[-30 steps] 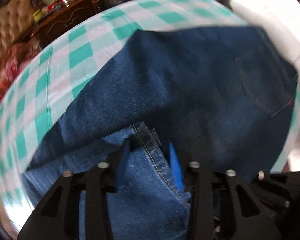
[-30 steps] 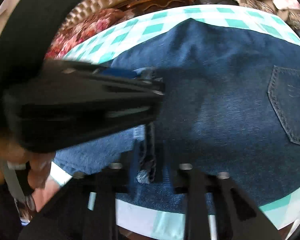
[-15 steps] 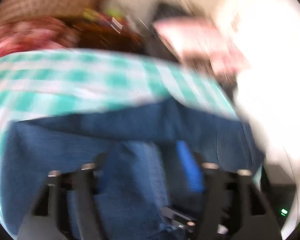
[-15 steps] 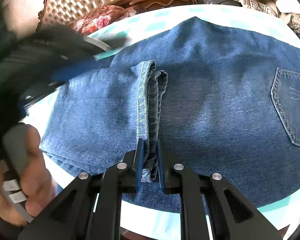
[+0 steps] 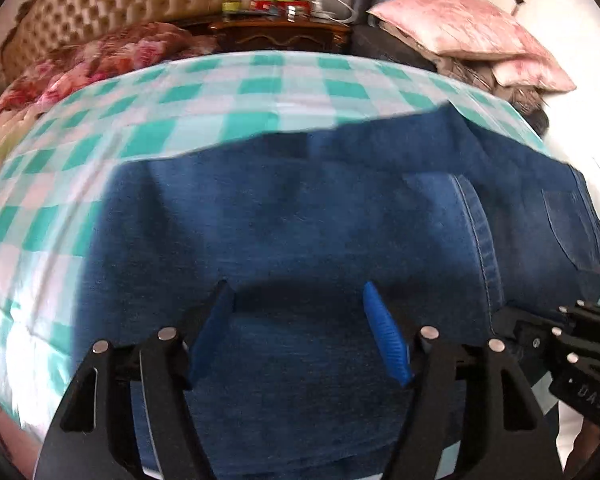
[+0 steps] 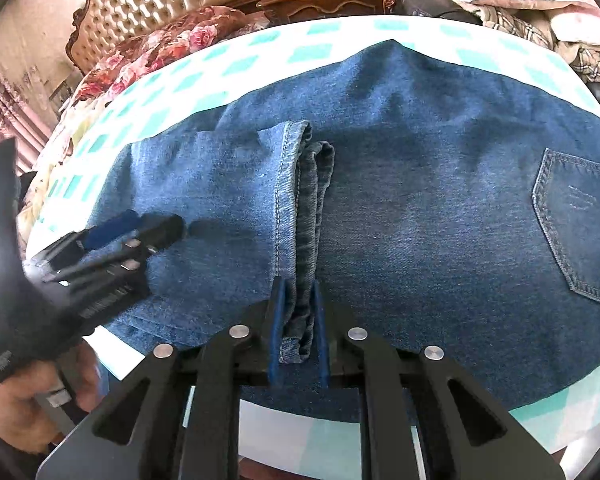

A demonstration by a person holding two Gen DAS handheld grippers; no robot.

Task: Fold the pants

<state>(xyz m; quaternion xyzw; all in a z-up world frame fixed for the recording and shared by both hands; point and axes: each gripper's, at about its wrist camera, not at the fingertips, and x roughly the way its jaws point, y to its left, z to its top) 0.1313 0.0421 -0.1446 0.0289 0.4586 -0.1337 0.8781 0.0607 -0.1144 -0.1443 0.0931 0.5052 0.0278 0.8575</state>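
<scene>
Blue jeans (image 5: 300, 208) lie folded on a table with a green and white checked cloth (image 5: 220, 92). The leg hems (image 6: 304, 200) rest across the middle of the jeans, and a back pocket (image 6: 580, 224) shows at the right. My right gripper (image 6: 297, 282) is shut on the near end of the hems at the table's front edge. My left gripper (image 5: 297, 286) hovers open over the folded left part of the jeans with nothing between its blue pads. In the right wrist view the left gripper (image 6: 148, 226) is left of the hems, held by a hand (image 6: 20, 412).
A bed with a floral blanket (image 5: 100, 60) and a tufted headboard (image 6: 160, 0) stands behind the table. A dark wooden nightstand (image 5: 284, 32) carries several small items. Pink pillows (image 5: 460, 28) are piled at the back right. The right gripper's black body (image 5: 580, 360) is at the lower right.
My left gripper let go of the hem, opened wide and swung left, away from the hems and over the folded legs. The right gripper kept still, shut on the hems.
</scene>
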